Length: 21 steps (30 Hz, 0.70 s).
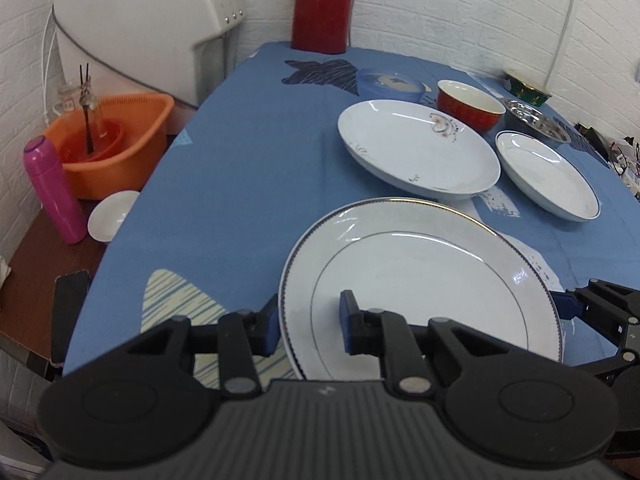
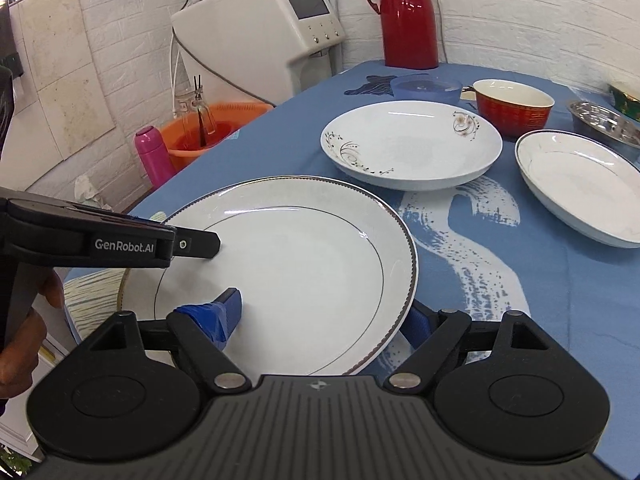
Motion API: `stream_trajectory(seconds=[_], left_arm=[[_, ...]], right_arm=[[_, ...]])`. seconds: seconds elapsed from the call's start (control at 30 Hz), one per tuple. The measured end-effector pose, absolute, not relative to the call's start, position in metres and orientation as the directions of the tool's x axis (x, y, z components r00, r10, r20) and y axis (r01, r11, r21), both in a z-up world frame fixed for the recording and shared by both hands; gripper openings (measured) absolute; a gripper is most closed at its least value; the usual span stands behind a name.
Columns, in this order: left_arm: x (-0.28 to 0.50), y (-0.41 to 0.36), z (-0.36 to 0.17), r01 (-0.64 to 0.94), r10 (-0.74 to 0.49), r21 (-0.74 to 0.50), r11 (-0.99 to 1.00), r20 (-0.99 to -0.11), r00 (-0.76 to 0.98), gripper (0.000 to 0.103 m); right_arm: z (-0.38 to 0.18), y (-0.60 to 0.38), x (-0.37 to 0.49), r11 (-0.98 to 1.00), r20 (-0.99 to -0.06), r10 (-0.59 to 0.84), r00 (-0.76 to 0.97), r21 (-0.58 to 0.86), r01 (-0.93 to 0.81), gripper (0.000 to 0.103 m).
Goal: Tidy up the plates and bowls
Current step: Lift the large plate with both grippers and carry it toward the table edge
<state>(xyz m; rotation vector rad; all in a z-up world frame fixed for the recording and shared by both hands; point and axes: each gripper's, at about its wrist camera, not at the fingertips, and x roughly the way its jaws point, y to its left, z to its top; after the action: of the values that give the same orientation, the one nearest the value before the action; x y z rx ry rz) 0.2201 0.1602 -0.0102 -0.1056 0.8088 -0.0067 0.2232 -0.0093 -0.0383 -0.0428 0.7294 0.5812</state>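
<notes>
1. A counter point(image 1: 240, 168) draped in a blue patterned cloth is seen against white brick-textured walls, with a red thermos point(image 1: 322, 4) at its far end and a white appliance point(image 2: 260, 36) beside it.
2. A large gold-rimmed plate point(image 1: 420, 280) is found at the near edge of the counter, gripped from both sides.
3. The left tool point(image 1: 308, 324) is closed across the plate's left rim: one blue pad is pressed on the plate's upper face, the other sits outside and beneath the rim.
4. The right tool point(image 2: 324, 312) is likewise clamped on the opposite rim, one pad on the white face and one under the edge.
5. In the right wrist view, the left tool is seen reaching in over the plate's far side, held by a hand point(image 2: 24, 336).
6. Beyond the plate, a floral deep plate point(image 1: 418, 148), a blue-rimmed plate point(image 1: 548, 176), a red bowl point(image 1: 470, 108), a blue bowl point(image 1: 390, 86) and a steel bowl point(image 1: 536, 120) are set well apart from both tools.
</notes>
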Motion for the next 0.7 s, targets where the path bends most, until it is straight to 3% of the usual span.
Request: stream_trajectory(seconds=[0.43, 0.47, 0.5, 0.53, 0.63, 0.7], left_arm=[[0.232, 0.165, -0.024, -0.032, -0.064, -0.124, 0.992, -0.699, 0.713, 0.019], [0.231, 0.165, -0.024, -0.03, -0.068, -0.127, 0.991, -0.7, 0.711, 0.026], [0.231, 0.165, -0.023, -0.028, -0.075, -0.134, 0.991, -0.703, 0.708, 0.056], [0.23, 0.167, -0.021, -0.03, -0.082, -0.147, 0.989, -0.697, 0.712, 0.062], [0.223, 0.17, -0.009, -0.036, -0.082, -0.163, 0.986, -0.664, 0.743, 0.061], [0.219, 0.174, -0.001, -0.047, -0.069, -0.16, 0.986, -0.648, 0.758, 0.067]], right_arm=[[-0.044, 0.003, 0.224, 0.85, -0.654, 0.438, 0.617, 0.078, -0.521, 0.074], [-0.043, 0.002, 0.224, 0.848, -0.657, 0.444, 0.61, 0.088, -0.523, 0.074], [-0.042, 0.0, 0.224, 0.847, -0.659, 0.449, 0.603, 0.099, -0.522, 0.073], [-0.04, -0.004, 0.224, 0.848, -0.659, 0.457, 0.597, 0.121, -0.515, 0.073], [-0.03, -0.022, 0.218, 0.868, -0.636, 0.454, 0.624, 0.16, -0.469, 0.073], [-0.023, -0.037, 0.214, 0.894, -0.621, 0.423, 0.66, 0.167, -0.415, 0.073]])
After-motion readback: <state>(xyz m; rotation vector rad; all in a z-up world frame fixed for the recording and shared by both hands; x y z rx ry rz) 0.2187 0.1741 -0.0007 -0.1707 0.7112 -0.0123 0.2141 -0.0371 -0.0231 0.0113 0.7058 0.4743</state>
